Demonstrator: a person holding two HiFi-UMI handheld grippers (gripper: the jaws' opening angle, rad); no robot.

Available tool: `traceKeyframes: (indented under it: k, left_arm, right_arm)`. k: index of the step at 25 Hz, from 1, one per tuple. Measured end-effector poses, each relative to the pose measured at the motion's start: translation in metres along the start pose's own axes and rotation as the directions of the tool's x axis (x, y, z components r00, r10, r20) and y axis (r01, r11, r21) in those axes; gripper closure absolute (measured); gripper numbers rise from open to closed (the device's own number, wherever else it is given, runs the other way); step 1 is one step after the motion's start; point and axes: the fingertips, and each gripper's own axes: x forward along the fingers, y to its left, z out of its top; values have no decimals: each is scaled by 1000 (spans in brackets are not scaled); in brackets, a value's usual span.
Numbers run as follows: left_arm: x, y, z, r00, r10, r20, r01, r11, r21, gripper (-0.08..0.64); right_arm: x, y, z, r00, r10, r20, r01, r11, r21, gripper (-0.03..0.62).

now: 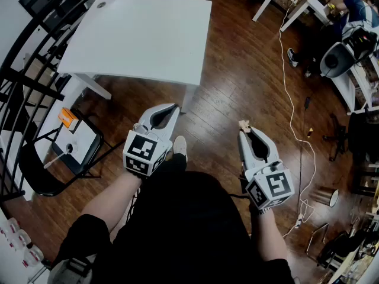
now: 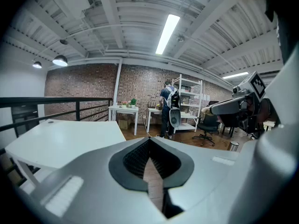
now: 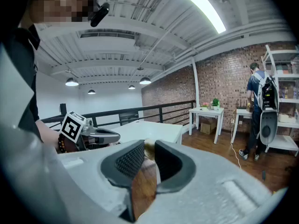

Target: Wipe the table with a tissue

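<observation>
Left hand-held gripper is closed and empty. Its own view shows the dark ribbed pads meeting at the tip. The right hand-held gripper is clamped on a small crumpled beige tissue, which sticks out just past its tips. In the right gripper view the wad shows between the two pads. Both grippers are held out in front of the person, apart from each other and tilted slightly down over the wooden floor. The white bench stands ahead of them, nearer the left one — neither gripper touches it. A black folding chair stands left of the bench, and a white cable trails across the floor on the right.
</observation>
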Motion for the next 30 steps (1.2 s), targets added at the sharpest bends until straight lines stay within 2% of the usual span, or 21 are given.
traceKeyframes:
  k: [5, 10, 15, 20, 25, 30]
  left_arm:
    - [52, 29, -1, 999, -27, -30, 26, 1000, -13, 545]
    - [97, 36, 26, 999, -49, -18, 49, 999, 5, 545]
    - [113, 57, 34, 999, 20, -29, -20, 1000, 13, 545]
    - [123, 72, 27, 990, 127, -63, -127, 992, 1, 545]
    - [149, 70, 37, 962, 263, -76, -267, 963, -46, 545]
    - [188, 32, 59, 938, 343, -47, -346, 934, -92, 545]
  right_arm:
    - [48, -29, 7, 1000, -13, -26, 13, 1000, -11, 534]
    - [81, -67, 27, 1000, -20, -22, 19, 999, -36, 535]
    - [117, -84, 33, 998, 52, -34, -53, 998, -25, 535]
    - [150, -99, 34, 985, 168, -44, -169, 985, -21, 534]
    - [178, -132, 41, 945, 321, -61, -323, 946, -32, 535]
    - [189, -171, 56, 871, 483, -85, -489, 870, -63, 535]
